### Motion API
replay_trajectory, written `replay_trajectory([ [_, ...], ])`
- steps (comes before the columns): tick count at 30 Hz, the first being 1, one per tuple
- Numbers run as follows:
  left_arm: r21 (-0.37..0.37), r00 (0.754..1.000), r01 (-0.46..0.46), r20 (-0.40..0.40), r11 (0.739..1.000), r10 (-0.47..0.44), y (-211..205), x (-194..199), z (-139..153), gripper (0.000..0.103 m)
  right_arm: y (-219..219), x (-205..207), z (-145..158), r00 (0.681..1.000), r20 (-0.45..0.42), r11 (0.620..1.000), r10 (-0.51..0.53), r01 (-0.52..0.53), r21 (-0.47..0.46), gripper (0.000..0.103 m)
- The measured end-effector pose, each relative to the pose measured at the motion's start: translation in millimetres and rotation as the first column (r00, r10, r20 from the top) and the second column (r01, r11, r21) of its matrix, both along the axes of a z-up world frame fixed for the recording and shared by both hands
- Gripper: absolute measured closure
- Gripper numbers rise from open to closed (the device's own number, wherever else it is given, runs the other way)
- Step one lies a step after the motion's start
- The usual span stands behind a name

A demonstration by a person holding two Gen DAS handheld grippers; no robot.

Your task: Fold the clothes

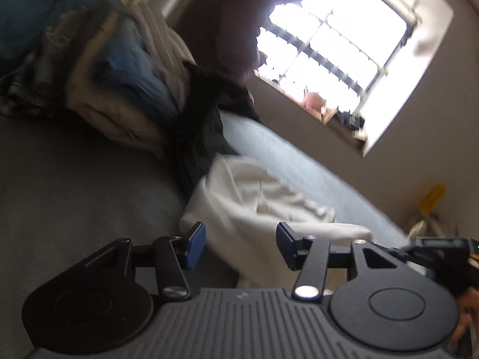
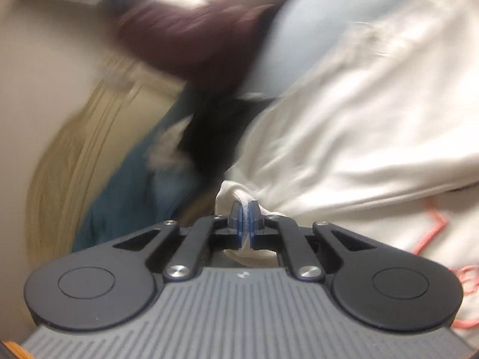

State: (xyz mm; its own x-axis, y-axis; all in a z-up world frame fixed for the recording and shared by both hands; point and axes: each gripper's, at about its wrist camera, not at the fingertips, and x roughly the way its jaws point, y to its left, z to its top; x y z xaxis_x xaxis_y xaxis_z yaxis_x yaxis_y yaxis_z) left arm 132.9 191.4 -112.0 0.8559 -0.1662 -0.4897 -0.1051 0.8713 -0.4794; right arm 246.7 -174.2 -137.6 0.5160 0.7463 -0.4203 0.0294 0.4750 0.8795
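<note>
A white garment [image 1: 254, 197] lies crumpled on the grey bed surface [image 1: 74, 179], just beyond my left gripper [image 1: 241, 243]. That gripper stands open, its blue pads apart and touching no cloth. In the right wrist view the same white garment [image 2: 359, 119] fills the right side, with pink stitching [image 2: 431, 230] on it. My right gripper [image 2: 245, 220] is shut on a bunched edge of the white garment, the fabric pinched between the blue pads. The right wrist view is blurred and tilted.
A pile of clothes, blue [image 1: 131, 68], beige and grey, sits at the far left, with a dark garment [image 1: 203, 125] beside it. A person in a maroon top [image 1: 227, 24] is by the bright window [image 1: 338, 39]. A pale blue mattress edge [image 1: 284, 152] runs diagonally.
</note>
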Motion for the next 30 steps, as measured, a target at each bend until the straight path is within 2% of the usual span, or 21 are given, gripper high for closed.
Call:
replay_trajectory([
  [4,0.063,0.997,0.05,-0.063,0.997,-0.046,-22,24,-14,0.051,-32,13,-55,0.972,-0.202,0.974,-0.118,0.152,0.165,0.096],
  [5,0.07,0.996,0.054,-0.07,0.996,-0.049,-26,28,-16,0.051,-38,12,-59,0.968,-0.211,0.968,-0.137,0.176,0.179,0.093],
  [6,0.077,0.996,0.056,-0.075,0.995,-0.05,-29,31,-18,0.051,-44,10,-61,0.966,-0.208,0.964,-0.154,0.194,0.185,0.091],
  [8,0.087,0.995,0.057,-0.081,0.995,-0.05,-33,35,-20,0.051,-53,5,-61,0.969,-0.178,0.956,-0.168,0.205,0.209,0.071],
  [9,0.088,0.995,0.054,-0.083,0.995,-0.047,-33,36,-21,0.051,-57,1,-58,0.972,-0.158,0.956,-0.172,0.204,0.21,0.067],
  [10,0.087,0.995,0.051,-0.085,0.995,-0.043,-33,37,-22,0.051,-61,-3,-56,0.975,-0.137,0.957,-0.176,0.202,0.208,0.058],
  [13,0.077,0.995,0.038,-0.096,0.996,-0.03,-33,41,-26,0.051,-67,-12,-51,0.982,-0.088,0.96,-0.169,0.184,0.211,0.055],
  [16,0.062,0.993,0.025,-0.117,0.998,-0.018,-31,43,-32,0.051,-61,-5,-43,0.992,-0.007,0.982,-0.125,0.124,0.145,0.053],
  [20,0.053,0.992,0.014,-0.129,0.999,-0.007,-30,47,-37,0.051,-40,8,-36,0.996,0.084,0.999,-0.014,0.018,-0.044,0.053],
  [23,0.053,0.992,0.01,-0.129,0.999,-0.003,-30,49,-37,0.051,-17,11,-31,0.986,0.148,0.983,0.079,-0.052,-0.176,0.053],
  [27,0.061,0.991,0.008,-0.131,0.998,0.001,-32,51,-38,0.051,7,8,-22,0.963,0.225,0.949,0.145,-0.071,-0.307,0.058],
  [29,0.066,0.991,0.006,-0.131,0.998,0.003,-33,51,-38,0.051,15,9,-19,0.956,0.233,0.93,0.176,-0.084,-0.357,0.082],
  [30,0.066,0.991,0.004,-0.131,0.998,0.005,-33,51,-37,0.051,19,9,-18,0.953,0.235,0.92,0.191,-0.091,-0.381,0.088],
])
